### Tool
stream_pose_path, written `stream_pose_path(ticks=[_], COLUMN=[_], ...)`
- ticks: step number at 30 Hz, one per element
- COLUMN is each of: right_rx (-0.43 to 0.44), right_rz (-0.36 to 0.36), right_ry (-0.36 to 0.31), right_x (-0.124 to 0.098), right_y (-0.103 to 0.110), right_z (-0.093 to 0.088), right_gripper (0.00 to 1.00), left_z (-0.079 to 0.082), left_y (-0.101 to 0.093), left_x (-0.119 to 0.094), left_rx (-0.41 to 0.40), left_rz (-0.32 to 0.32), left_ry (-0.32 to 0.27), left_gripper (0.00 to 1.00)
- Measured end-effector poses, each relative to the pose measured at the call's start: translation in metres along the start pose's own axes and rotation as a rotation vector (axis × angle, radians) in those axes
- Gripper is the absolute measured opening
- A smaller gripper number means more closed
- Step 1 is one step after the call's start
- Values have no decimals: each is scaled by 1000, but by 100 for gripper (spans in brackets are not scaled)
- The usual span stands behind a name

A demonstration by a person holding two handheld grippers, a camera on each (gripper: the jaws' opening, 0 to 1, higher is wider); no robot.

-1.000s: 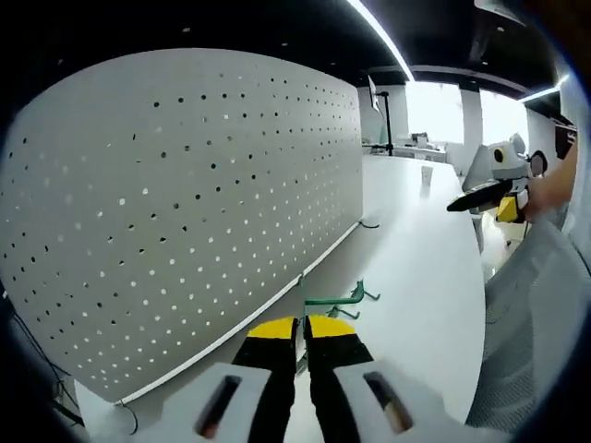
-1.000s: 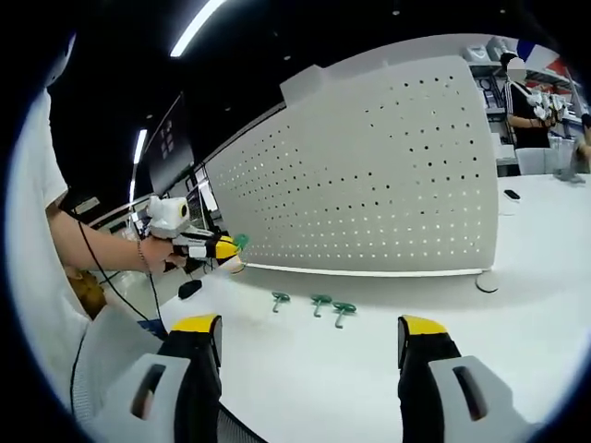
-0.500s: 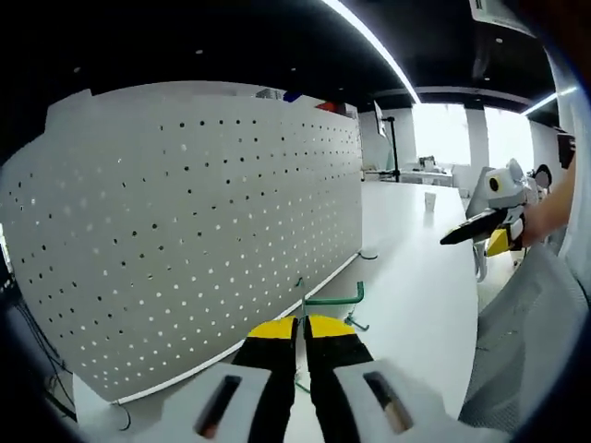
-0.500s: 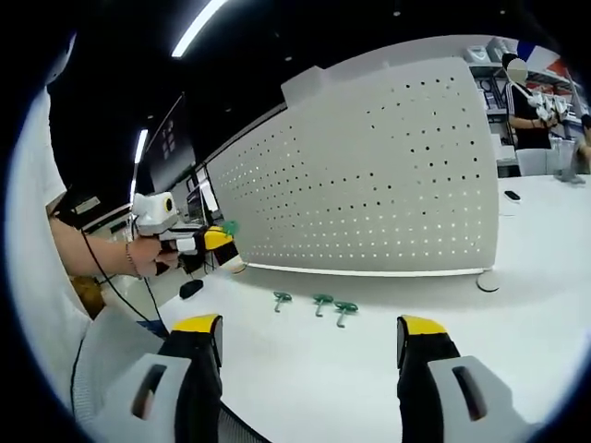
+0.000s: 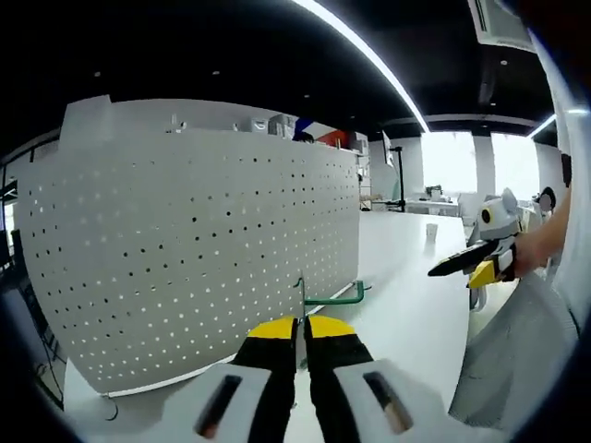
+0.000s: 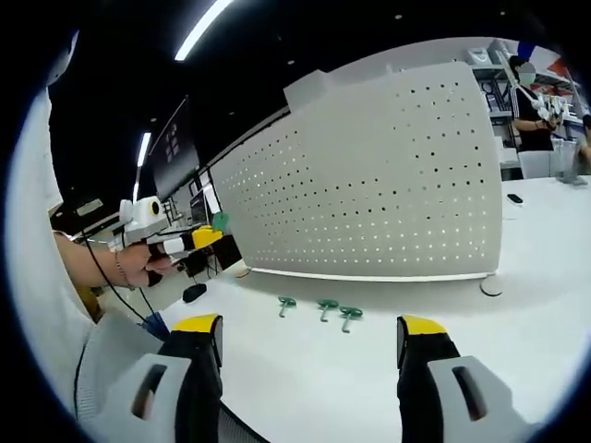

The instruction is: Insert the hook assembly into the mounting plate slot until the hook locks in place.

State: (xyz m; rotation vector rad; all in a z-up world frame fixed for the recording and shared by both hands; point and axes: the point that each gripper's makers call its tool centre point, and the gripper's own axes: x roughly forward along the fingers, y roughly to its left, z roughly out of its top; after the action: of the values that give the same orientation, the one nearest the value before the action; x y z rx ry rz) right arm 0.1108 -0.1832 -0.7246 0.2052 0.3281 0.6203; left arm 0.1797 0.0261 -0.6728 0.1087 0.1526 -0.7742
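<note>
My left gripper (image 5: 302, 329) is shut on a green hook (image 5: 325, 297), held up in the air in front of the white perforated mounting plate (image 5: 185, 240). The hook's thin stem rises between the yellow-tipped jaws and its arm points right. In the right gripper view the same left gripper (image 6: 199, 240) shows at the left in a hand, with the green hook (image 6: 221, 221) at its tip. My right gripper (image 6: 309, 334) stands open over the white table, nothing between its jaws. It shows far right in the left gripper view (image 5: 466, 268). Three more green hooks (image 6: 319, 309) lie on the table before the plate (image 6: 388, 175).
The white table (image 6: 369, 369) runs along the plate's foot. A dark small object (image 6: 194, 293) lies on the table at the left. People stand at the far right beyond the plate (image 6: 536, 111). A cable end (image 6: 489, 286) rests at the plate's right corner.
The left gripper has risen with the hook and drawn back from the plate. The right gripper has stayed open, its view barely shifted.
</note>
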Motion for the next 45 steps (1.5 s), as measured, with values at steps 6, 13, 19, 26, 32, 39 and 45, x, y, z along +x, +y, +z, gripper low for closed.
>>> stream_pose_path(ticks=[6,13,19,26,32,39,45], right_rx=[-1,-5,-19,-23,-46,-46,-29], right_rz=[3,8,21,86,139,172,217], right_ry=[-8,-5,-20,-213,-295,-277,-262], right_x=[0,0,0,-5,-9,-1,13], right_y=[1,4,9,24,37,45,57], right_z=[2,2,8,44,62,61,59], right_gripper=[74,74,72,68,66,64,62], left_z=[1,4,6,6,6,8,8], left_y=[-5,-4,-4,-5,-3,-4,-5], left_x=[-6,-7,-5,-5,-6,-4,-3], left_rx=[-12,-25,-21,-19,-19,-17,-16], left_rz=[13,25,25,31,36,39,41], left_ry=[-33,-42,-46,-47,-47,-50,-49], left_gripper=[3,3,3,3,3,3,3])
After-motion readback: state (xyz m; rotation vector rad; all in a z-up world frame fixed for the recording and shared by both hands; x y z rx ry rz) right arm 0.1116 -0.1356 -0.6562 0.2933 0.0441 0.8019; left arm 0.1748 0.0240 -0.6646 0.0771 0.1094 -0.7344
